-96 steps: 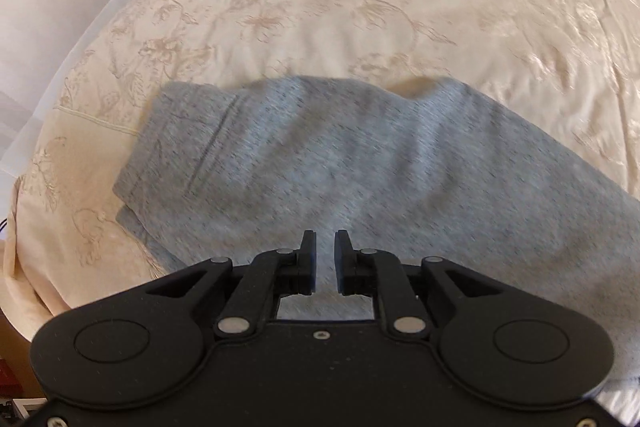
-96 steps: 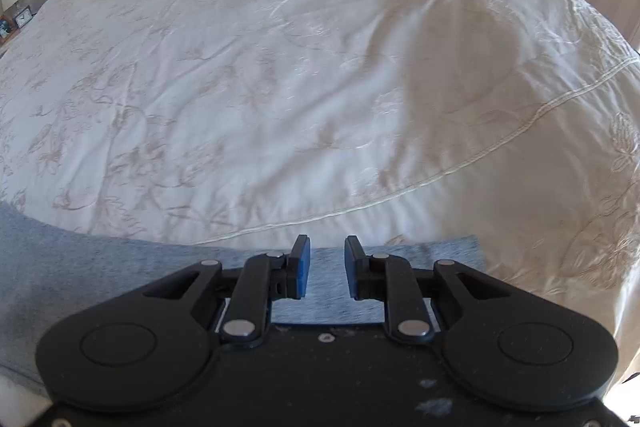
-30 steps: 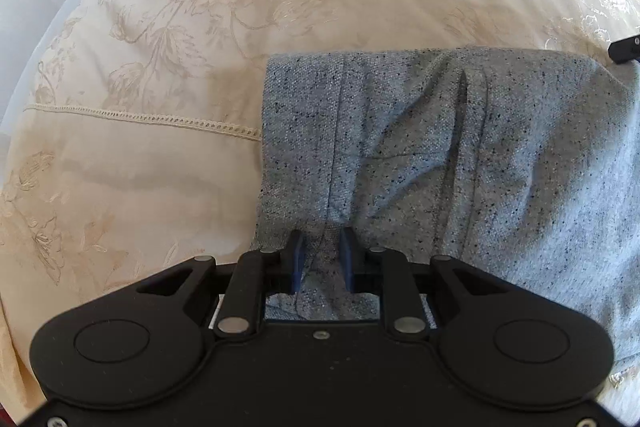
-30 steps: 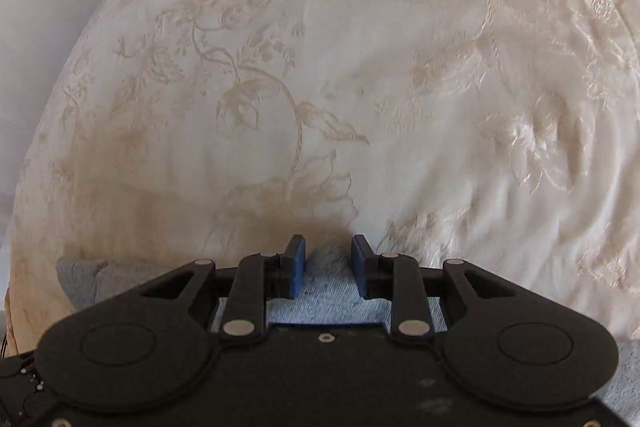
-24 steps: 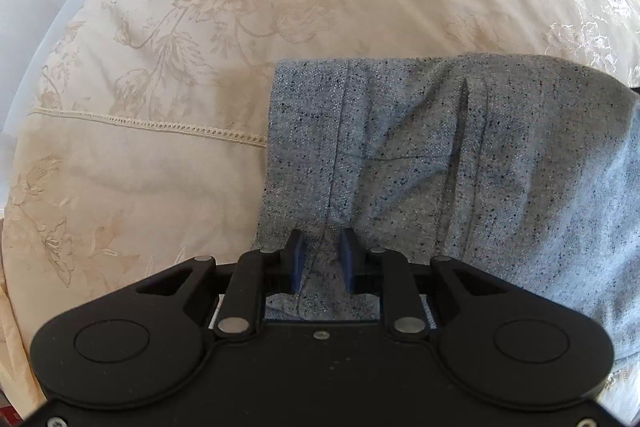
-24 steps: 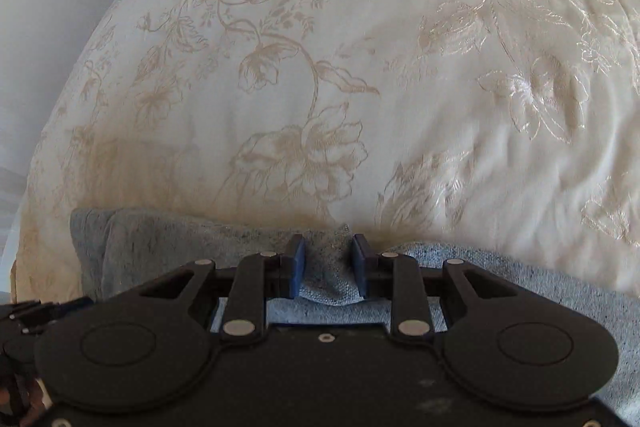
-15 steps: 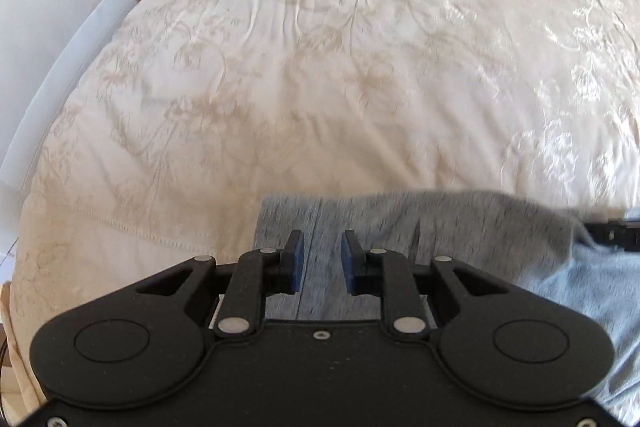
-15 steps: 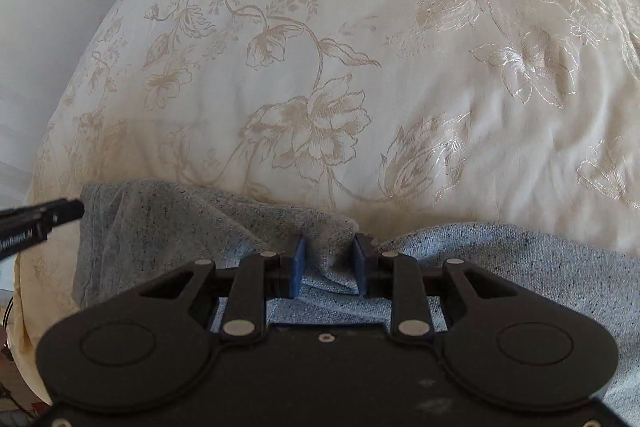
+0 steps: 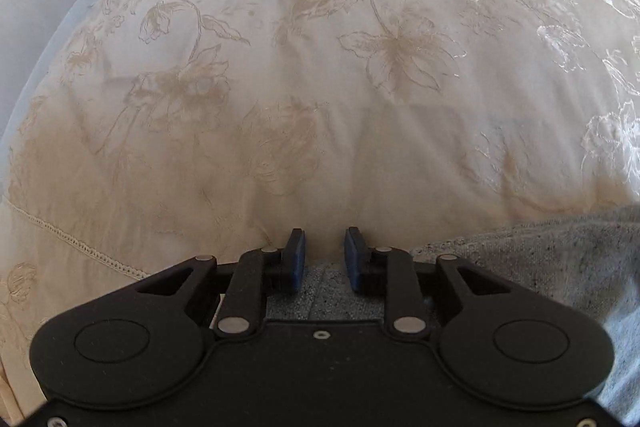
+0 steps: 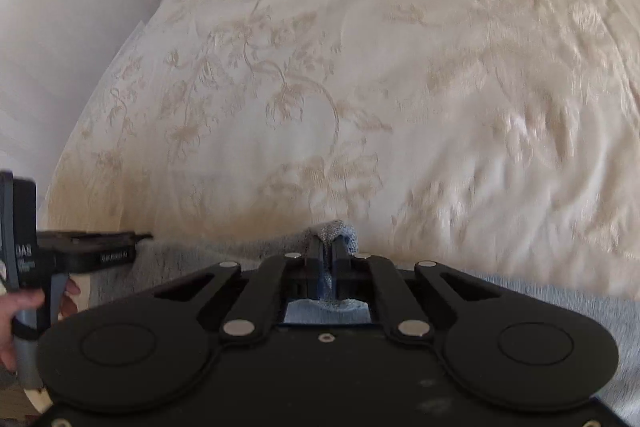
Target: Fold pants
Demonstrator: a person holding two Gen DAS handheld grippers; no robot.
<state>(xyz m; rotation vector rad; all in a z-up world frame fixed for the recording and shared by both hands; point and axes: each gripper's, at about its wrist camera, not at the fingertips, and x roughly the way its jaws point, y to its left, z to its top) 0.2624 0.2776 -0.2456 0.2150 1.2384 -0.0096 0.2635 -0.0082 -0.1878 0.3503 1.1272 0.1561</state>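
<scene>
The grey pants (image 9: 540,267) lie on the cream floral bedspread (image 9: 360,87). The right gripper (image 10: 328,251) is pinched tight on a bunched fold of them, while the left gripper (image 9: 322,255) stands parted over their edge, gripping nothing.

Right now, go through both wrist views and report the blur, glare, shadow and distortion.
Left wrist view: sharp; glare on the bedspread embroidery at right; a shadow band darkens the cover ahead of the left gripper; fisheye bends the bed edge. Right wrist view: motion blur smears the bedspread at right; the right gripper and the pinched pants stay fairly crisp; shadow lies along the cloth edge.
</scene>
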